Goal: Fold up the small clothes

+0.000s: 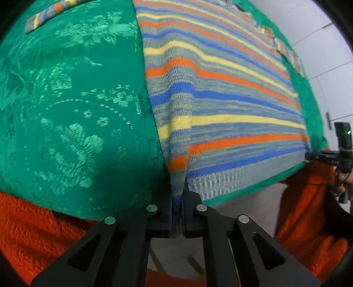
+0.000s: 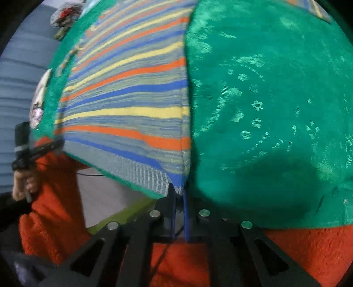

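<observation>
A knitted sweater (image 1: 231,92) with orange, blue and yellow stripes lies flat on a green patterned cloth (image 1: 66,99). My left gripper (image 1: 176,194) is shut on the near left corner of its ribbed hem, and the striped knit runs down between the fingers. In the right wrist view the sweater (image 2: 123,99) fills the left half, and my right gripper (image 2: 179,192) is shut on its near right hem corner. Each view shows the other gripper at the far hem corner: the right gripper (image 1: 308,156), held by a hand, and the left gripper (image 2: 57,143).
The person's orange fleece sleeves (image 1: 33,231) (image 2: 55,209) sit along the near edge. The green cloth (image 2: 275,110) spreads wide beside the sweater. A striped strip (image 1: 50,13) lies at the far left. Small bundled items (image 2: 64,17) rest beyond the cloth's far edge.
</observation>
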{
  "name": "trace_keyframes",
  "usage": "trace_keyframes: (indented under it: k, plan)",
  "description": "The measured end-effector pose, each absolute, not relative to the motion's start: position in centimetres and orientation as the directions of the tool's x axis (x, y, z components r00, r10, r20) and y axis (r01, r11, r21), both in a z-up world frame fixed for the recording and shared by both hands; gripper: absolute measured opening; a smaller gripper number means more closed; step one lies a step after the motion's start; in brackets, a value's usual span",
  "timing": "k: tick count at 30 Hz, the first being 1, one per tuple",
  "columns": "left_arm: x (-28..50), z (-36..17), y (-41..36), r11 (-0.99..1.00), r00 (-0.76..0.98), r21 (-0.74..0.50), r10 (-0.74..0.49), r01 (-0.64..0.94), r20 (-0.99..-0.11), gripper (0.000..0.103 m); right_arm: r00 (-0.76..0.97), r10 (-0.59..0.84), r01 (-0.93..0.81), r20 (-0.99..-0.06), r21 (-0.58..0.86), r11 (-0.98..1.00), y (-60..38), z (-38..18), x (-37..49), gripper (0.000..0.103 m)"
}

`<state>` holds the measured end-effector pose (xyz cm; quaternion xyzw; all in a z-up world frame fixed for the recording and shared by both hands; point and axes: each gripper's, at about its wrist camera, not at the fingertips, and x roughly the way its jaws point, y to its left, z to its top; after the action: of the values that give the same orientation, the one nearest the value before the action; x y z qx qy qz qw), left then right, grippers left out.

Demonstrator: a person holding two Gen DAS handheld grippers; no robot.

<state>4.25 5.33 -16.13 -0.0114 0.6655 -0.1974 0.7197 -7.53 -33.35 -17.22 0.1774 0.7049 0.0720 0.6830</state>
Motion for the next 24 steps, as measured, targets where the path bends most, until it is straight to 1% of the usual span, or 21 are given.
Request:
trace_keyframes:
  k: [2, 5, 6, 7, 8, 9, 10, 11, 12, 14, 16, 18, 19, 20, 22, 23, 24]
  plan:
    - [4.1, -16.1, 4.6, 0.928, 0.044, -0.238, -0.261, 0.288, -0.964, 0.004, -0.033, 0.305, 0.142, -0.952, 0.297, 0.944, -32.4, -18.7, -6.6, 0.005]
    - [3.6, -15.9, 4.8, 0.935, 0.053, -0.221, -0.245, 0.279, -0.968, 0.01, -0.054, 0.256, 0.118, -0.965, 0.249, 0.961, -31.3, -19.6, -6.2, 0.005]
    - [3.4, -15.7, 5.1, 0.935, 0.06, -0.222, -0.247, 0.276, -0.967, 0.015, -0.053, 0.256, 0.124, -0.965, 0.248, 0.961, -31.4, -19.6, -6.2, 0.005]
    - [3.1, -15.5, 5.2, 0.937, 0.065, -0.217, -0.243, 0.273, -0.968, 0.018, -0.049, 0.26, 0.135, -0.964, 0.252, 0.958, -31.3, -19.5, -6.0, 0.005]
    - [2.8, -15.3, 5.4, 0.94, 0.07, -0.208, -0.235, 0.272, -0.97, 0.03, -0.044, 0.26, 0.138, -0.965, 0.252, 0.958, -31.2, -19.5, -6.0, 0.005]
    - [2.4, -14.9, 5.5, 0.943, 0.082, -0.19, -0.22, 0.272, -0.972, 0.047, -0.038, 0.262, 0.141, -0.964, 0.254, 0.957, -31.2, -19.3, -6.0, 0.007]
    - [2.0, -14.3, 5.6, 0.949, 0.104, -0.159, -0.193, 0.274, -0.976, 0.055, -0.03, 0.265, 0.145, -0.964, 0.258, 0.955, -31.2, -19.0, -6.1, 0.011]
    - [1.5, -13.4, 5.8, 0.954, 0.14, -0.118, -0.161, 0.274, -0.977, 0.061, -0.027, 0.266, 0.147, -0.964, 0.259, 0.954, -31.3, -18.8, -6.3, 0.021]
    - [1.3, -12.7, 5.9, 0.958, 0.166, -0.095, -0.144, 0.272, -0.976, 0.061, -0.022, 0.264, 0.147, -0.964, 0.258, 0.955, -31.5, -18.1, -6.7, 0.034]
    - [1.1, -10.4, 6.7, 0.966, 0.247, -0.047, -0.111, 0.254, -0.963, 0.064, 0.01, 0.233, 0.133, -0.972, 0.232, 0.963, -31.9, -16.8, -7.3, 0.049]
    - [1.2, -8.2, 6.9, 0.97, 0.326, -0.04, -0.119, 0.239, -0.938, 0.07, 0.075, 0.137, 0.116, -0.988, 0.145, 0.983, -32.6, -14.6, -7.5, 0.051]
    - [1.6, -6.2, 6.1, 0.966, 0.404, -0.061, -0.162, 0.251, -0.901, 0.078, 0.148, 0.04, 0.113, -0.988, 0.057, 0.992, -33.3, -12.3, -7.5, 0.051]
    - [2.0, -5.6, 5.2, 0.958, 0.424, -0.08, -0.195, 0.274, -0.885, 0.08, 0.205, 0.015, 0.121, -0.979, 0.04, 0.992, -33.3, -10.9, -7.0, 0.051]
    - [2.5, -5.3, 4.6, 0.951, 0.429, -0.092, -0.217, 0.295, -0.877, 0.084, 0.242, 0.018, 0.126, -0.97, 0.049, 0.991, -33.2, -9.9, -6.5, 0.051]
    - [3.7, -5.3, 1.7, 0.928, 0.438, -0.099, -0.262, 0.36, -0.86, 0.084, 0.338, 0.061, 0.124, -0.939, 0.109, 0.986, -32.3, -8.4, -5.2, 0.053]
    - [4.3, -5.6, 0.4, 0.915, 0.442, -0.095, -0.278, 0.392, -0.853, 0.084, 0.372, 0.087, 0.114, -0.924, 0.138, 0.984, -31.5, -8.2, -4.5, 0.057]
    - [4.9, -6.2, -0.8, 0.904, 0.446, -0.08, -0.283, 0.421, -0.849, 0.084, 0.396, 0.108, 0.1, -0.912, 0.16, 0.982, -30.8, -8.2, -4.0, 0.058]
